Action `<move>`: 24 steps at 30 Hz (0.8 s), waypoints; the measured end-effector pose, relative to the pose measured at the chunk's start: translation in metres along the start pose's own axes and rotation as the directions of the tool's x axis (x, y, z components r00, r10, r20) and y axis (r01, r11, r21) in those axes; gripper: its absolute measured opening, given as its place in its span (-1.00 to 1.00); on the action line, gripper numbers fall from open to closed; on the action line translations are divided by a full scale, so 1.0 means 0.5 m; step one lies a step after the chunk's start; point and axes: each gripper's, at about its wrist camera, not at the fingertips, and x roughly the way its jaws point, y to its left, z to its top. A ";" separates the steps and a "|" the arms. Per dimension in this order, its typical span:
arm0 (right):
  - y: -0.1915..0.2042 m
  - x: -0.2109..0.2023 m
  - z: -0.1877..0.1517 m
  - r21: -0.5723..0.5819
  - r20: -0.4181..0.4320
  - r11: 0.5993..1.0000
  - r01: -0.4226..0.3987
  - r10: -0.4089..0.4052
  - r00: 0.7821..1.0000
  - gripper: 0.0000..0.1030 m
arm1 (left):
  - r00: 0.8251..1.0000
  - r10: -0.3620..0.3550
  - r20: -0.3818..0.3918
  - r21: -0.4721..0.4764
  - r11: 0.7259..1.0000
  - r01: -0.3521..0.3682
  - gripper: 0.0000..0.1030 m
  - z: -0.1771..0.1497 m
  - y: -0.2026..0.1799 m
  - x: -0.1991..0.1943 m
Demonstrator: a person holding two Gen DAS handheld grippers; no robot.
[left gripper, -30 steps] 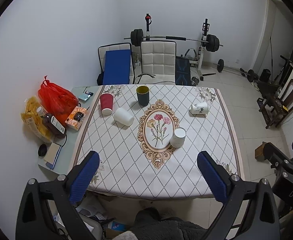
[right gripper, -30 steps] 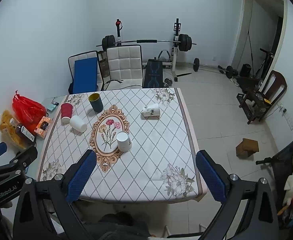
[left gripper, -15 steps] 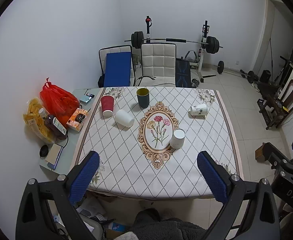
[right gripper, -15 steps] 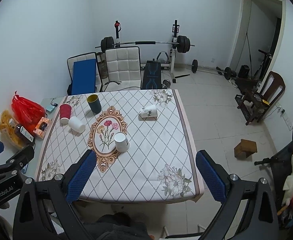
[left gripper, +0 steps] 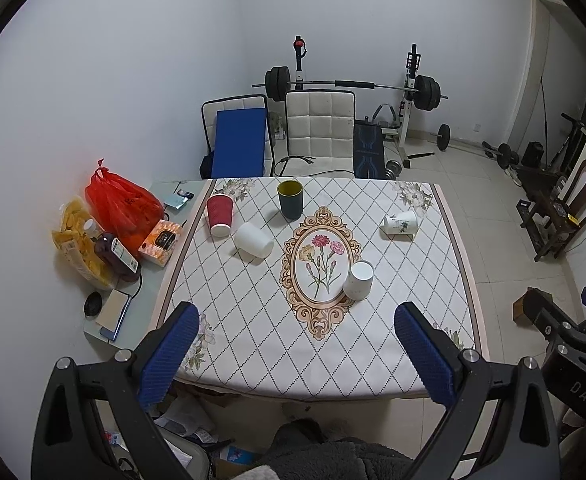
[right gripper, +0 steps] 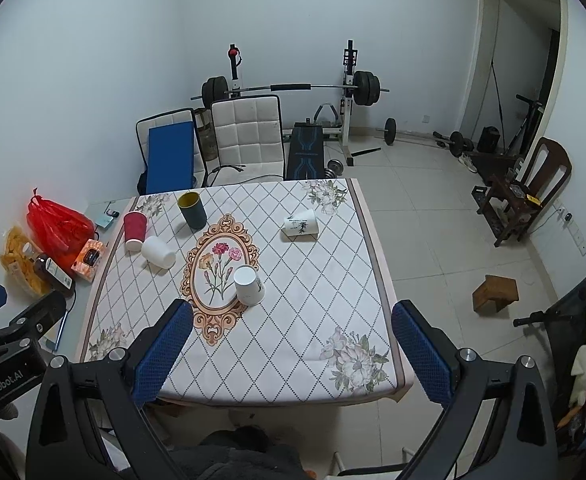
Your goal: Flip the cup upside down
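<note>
We see five cups on the table (left gripper: 433, 360), and nothing marks one of them as the cup to flip. A white speckled cup (left gripper: 358, 280) stands mouth-down just right of centre in the left wrist view, on the edge of the oval flower print (left gripper: 320, 266); in the right wrist view it sits a little left of centre. Up and to the right of it a white cup with a leaf print (left gripper: 401, 225) lies on its side. In the upper middle a dark green cup (left gripper: 290, 199) with a yellow inside stands upright, mouth up. To its left a red cup (left gripper: 219, 215) stands mouth-down, and just beside that a plain white cup (left gripper: 253, 240) lies on its side.

We hold both grippers above the near edge of the table, well apart from every cup. The left gripper (left gripper: 295, 350) has its blue-padded fingers spread wide with nothing between them, and the right gripper (right gripper: 292, 349) is spread the same way, also holding nothing.

At the left of the frame, off the cloth, we see a red plastic bag (left gripper: 121, 204), an orange tissue box (left gripper: 161, 237) and a dark bottle (left gripper: 115, 256). A white padded chair (left gripper: 319, 128) and a barbell rack (left gripper: 353, 88) stand in the upper middle.
</note>
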 end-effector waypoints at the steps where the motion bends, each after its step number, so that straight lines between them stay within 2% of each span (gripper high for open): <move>1: 0.001 0.000 -0.001 0.001 0.000 1.000 0.000 0.000 1.000 0.97 | 1.000 -0.001 -0.002 0.001 1.000 0.001 0.95 0.000 0.001 0.000; 24: 0.023 -0.003 0.009 0.006 0.001 1.000 0.020 -0.020 1.000 0.97 | 1.000 0.000 0.007 0.010 1.000 0.000 0.95 -0.005 0.014 -0.009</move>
